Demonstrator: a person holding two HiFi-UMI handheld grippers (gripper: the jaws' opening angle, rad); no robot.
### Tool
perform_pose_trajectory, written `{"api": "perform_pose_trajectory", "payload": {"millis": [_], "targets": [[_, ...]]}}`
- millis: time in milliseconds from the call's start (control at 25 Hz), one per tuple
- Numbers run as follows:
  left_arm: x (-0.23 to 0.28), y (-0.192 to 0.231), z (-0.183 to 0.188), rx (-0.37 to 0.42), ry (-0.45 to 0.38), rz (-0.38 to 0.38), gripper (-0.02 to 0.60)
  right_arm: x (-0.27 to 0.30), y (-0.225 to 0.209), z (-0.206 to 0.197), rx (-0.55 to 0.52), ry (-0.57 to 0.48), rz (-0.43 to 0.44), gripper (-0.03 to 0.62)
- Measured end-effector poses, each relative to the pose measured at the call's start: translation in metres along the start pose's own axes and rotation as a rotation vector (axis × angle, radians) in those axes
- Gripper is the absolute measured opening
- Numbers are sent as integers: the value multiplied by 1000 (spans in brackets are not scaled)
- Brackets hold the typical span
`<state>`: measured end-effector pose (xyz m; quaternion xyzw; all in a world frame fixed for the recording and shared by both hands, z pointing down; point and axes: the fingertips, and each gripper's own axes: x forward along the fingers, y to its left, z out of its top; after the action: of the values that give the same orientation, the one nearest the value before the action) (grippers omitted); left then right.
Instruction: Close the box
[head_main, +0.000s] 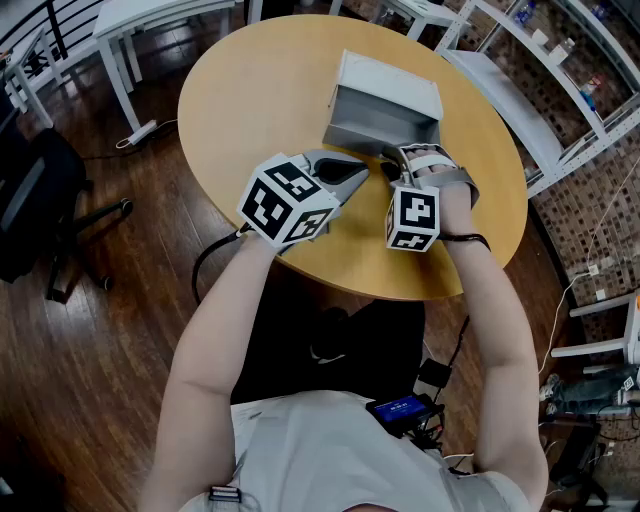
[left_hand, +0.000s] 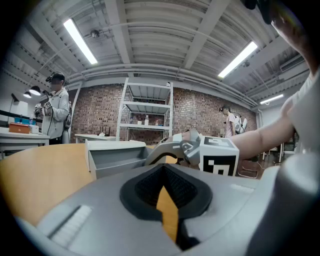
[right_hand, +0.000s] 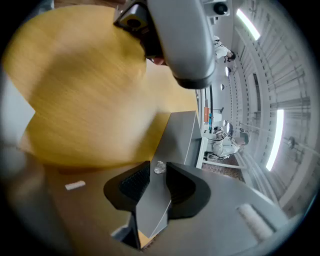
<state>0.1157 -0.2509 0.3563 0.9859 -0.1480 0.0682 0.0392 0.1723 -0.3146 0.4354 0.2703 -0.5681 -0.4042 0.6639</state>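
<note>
Box (head_main: 386, 103), grey and open, sits toward 12 o'clock on the round surface (head_main: 235, 110), right gripper (right_hand: 158, 169) clamped on its flap (right_hand: 180, 132) at the box's 6 o'clock, left gripper (left_hand: 163, 190) closed and empty at 7 o'clock; closing looks barely begun, so next swing the flap over the opening.

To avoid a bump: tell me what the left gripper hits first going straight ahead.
Most likely the right gripper, clamped on an edge of the box directly ahead; depth is hard to judge.
</note>
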Motion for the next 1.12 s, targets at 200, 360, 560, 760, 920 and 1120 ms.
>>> {"api": "perform_pose_trajectory", "payload": {"millis": [200,360,560,760,920,1120], "targets": [[0,3,2,9,0,-3,0,4,-6,-1,-41,39,-47,72],[0,4,1,6,0,-2,0,4,-9,0,-60,64,-77,71],[4,3,6,5,3,-1,0,5,-12,-9,-30,86,-111,69],[0,5,2,6,4,-3,0,14,-21,-15,4,98,-118,71],[3,3,4,4,7,2,0,30,-29,-24,-13,117,-119,71],[5,5,5,2,8,25,0,59,-46,-39,-18,155,-128,71]]}}
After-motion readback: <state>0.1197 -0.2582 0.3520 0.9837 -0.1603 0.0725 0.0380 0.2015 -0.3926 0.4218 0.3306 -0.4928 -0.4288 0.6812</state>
